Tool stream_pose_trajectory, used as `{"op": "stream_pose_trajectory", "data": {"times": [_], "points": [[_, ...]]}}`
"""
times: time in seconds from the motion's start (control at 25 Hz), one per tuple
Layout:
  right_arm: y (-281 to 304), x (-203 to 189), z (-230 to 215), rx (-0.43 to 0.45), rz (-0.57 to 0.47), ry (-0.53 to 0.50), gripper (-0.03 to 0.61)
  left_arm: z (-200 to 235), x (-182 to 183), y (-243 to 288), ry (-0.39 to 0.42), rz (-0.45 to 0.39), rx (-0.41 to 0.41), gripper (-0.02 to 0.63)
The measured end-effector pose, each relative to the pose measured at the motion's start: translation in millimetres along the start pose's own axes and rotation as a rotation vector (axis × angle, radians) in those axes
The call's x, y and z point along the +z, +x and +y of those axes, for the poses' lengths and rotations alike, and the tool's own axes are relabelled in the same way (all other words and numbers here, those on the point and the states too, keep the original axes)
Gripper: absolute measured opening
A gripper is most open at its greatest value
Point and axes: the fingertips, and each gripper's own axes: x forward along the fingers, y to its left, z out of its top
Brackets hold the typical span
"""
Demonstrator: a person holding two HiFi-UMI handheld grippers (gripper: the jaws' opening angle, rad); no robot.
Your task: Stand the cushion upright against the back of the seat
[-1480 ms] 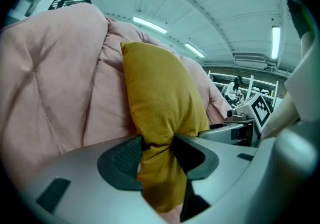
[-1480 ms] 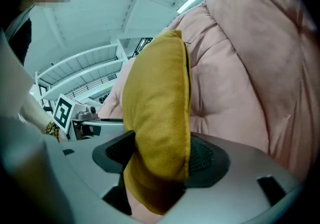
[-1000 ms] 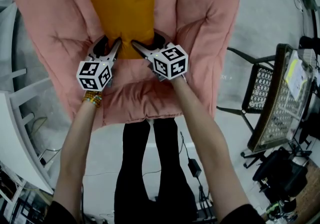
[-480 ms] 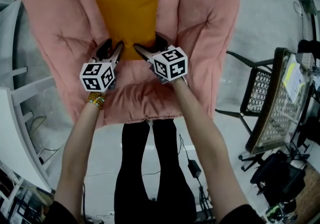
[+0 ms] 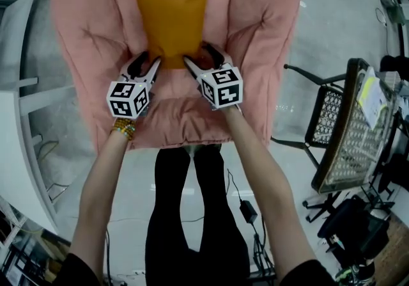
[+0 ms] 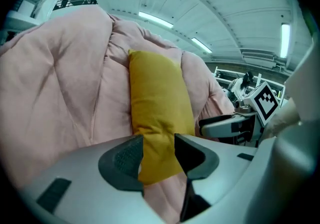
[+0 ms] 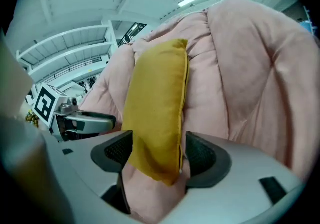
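A mustard-yellow cushion (image 5: 169,13) stands upright against the back of the pink padded chair (image 5: 255,9). My left gripper (image 5: 147,64) is shut on the cushion's lower left corner, and the fabric (image 6: 157,102) is squeezed narrow between its pads. My right gripper (image 5: 201,57) straddles the lower right corner. There the cushion (image 7: 157,97) hangs uncompressed between wide jaws, brushing one pad, with pink seat fabric bulging up below it. Each gripper shows in the other's view: the right gripper (image 6: 225,125) and the left gripper (image 7: 85,120).
The person's legs (image 5: 185,214) stand at the chair's front edge. A wicker-and-metal chair (image 5: 348,131) and dark gear are at the right. White shelving (image 5: 25,118) runs along the left. A power adapter with cables (image 5: 248,213) lies on the floor.
Both grippers have pushed a little toward the chair back with the cushion's lower edge. The cushion now sits more squarely upright against the backrest.
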Motion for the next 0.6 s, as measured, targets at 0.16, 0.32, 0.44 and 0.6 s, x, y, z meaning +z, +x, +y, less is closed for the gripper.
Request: {"op": "stream_pose_trajectory", "data": {"times": [0.16,0.32,0.44,0.6], "points": [[-33,9,17,0.003,-0.034,-0.054,0.333,-21,3,-27,0.033,-0.022,0.009,0.195],[-68,23,55,0.035,-0.091,-0.167,0.3,-60,18,-60,0.102,-0.071,-0.003,0.187],[-96,33,85,0.065,-0.114,-0.187,0.214,-89,30,-90,0.138,-0.096,-0.009,0.16],[-144,53,122,0.116,-0.148,-0.209,0.141,-127,48,-134,0.16,-0.106,-0.012,0.123]]}}
